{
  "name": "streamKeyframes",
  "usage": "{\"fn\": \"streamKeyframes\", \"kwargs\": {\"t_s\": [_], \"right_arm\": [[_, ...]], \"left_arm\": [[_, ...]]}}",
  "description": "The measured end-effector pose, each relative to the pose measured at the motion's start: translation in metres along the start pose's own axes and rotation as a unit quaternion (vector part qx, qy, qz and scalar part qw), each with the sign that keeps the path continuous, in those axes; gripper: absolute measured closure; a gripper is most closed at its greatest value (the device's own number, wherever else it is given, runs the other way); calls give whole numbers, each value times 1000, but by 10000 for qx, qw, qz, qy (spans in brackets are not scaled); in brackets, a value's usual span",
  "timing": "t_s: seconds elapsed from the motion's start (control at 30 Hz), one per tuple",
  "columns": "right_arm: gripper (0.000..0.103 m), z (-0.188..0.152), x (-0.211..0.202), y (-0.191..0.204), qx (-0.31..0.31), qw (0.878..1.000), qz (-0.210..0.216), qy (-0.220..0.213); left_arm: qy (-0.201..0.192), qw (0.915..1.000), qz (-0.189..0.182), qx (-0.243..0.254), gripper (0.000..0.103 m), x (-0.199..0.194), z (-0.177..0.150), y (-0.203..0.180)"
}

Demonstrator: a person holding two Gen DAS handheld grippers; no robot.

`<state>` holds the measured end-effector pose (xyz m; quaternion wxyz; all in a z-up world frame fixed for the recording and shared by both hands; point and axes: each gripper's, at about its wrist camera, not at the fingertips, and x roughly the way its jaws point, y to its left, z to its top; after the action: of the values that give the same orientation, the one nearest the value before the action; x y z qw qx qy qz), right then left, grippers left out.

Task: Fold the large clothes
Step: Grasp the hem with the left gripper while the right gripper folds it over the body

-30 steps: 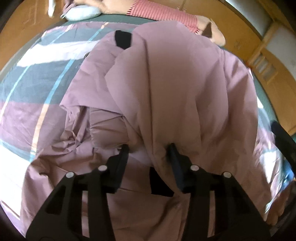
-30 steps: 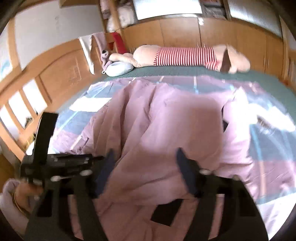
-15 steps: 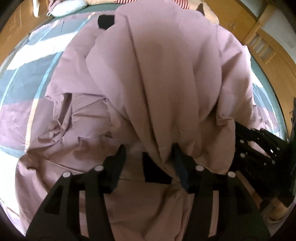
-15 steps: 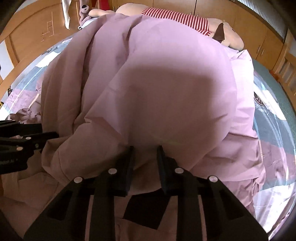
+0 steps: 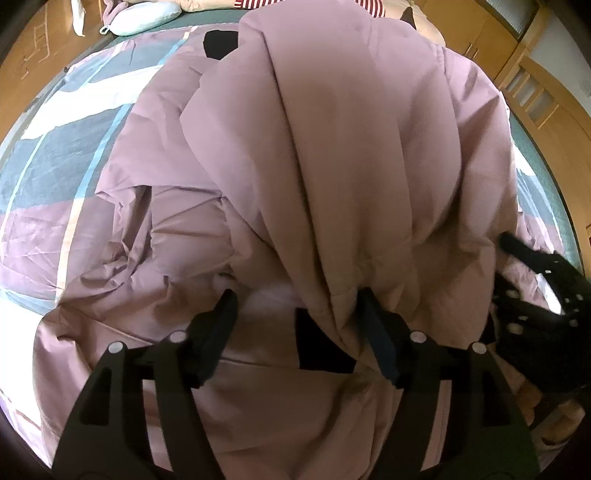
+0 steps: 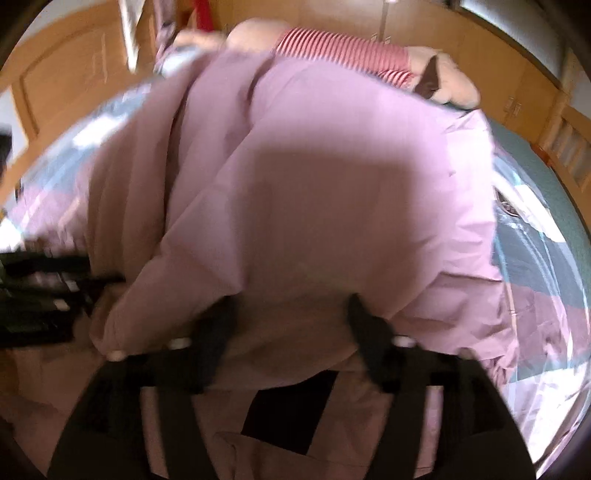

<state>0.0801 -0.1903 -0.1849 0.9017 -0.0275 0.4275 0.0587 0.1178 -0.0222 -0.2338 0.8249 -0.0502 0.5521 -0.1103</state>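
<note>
wooden cupboards (image 6: 480, 62) and panelled walls ring a bed (image 5: 62, 147) dressed in a grey, white and mauve checked cover, and the large mauve garment (image 5: 351, 166) lies spread over most of it.

nearest the left camera, the left gripper (image 5: 295, 332) points steeply down at the cloth with its jaws opening; a bunched fold of the garment hangs between them, lying against the right finger while the left finger stands clear of it. a black patch on the garment (image 5: 317, 350) shows just under that fold. the right gripper (image 5: 539, 295) appears at the right edge of this view, close beside the fold.

in the blurred right view, the right gripper (image 6: 291, 325) also has its jaws opening, spread wide, with the folded edge of the garment (image 6: 314, 203) lying between and over the fingertips; no pad visibly presses it. the left gripper (image 6: 40, 288) shows as a dark smear at the left edge.

farther off, the garment rises in a doubled-over mound with a second black patch (image 5: 221, 43) near its far end. beyond it, at the head of the bed, lie a pale blue pillow (image 5: 147, 18) and a big plush toy in a red-striped top (image 6: 343, 51).
</note>
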Motion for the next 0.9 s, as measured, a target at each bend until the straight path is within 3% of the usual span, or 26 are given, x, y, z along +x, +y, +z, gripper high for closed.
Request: {"fn": "streamKeyframes", "kwargs": {"t_s": [0.2,0.27,0.33,0.4,0.53,0.67,0.8,0.9], "right_arm": [[26,6,-28,-9,245,9951,-104,-956],[26,5,-19,-8,260,9966,-116,-778],[37,2,-9,-9,253,9982,-105,-531],[43,-4,7,-7,149,9995,-193,-180],[44,-10,23,5,-191,9983,-543,54],[44,-14,28,11,-369,9967,-719,109],[43,-16,28,10,-354,9968,-706,106],[43,-17,28,9,-323,9971,-678,110]], "left_arm": [[-209,9996,-144,-147,27,-14,2,15],[-421,9990,-155,-81,27,-23,2,14],[-585,9981,-158,-68,27,-28,1,14],[-555,9984,-141,-23,36,-26,1,14],[-212,9995,-152,-172,36,-10,3,17],[-107,9996,-123,-213,33,0,3,22],[-273,9993,-184,-184,34,-13,5,18],[-691,9972,-239,-143,34,-34,4,14]]}}
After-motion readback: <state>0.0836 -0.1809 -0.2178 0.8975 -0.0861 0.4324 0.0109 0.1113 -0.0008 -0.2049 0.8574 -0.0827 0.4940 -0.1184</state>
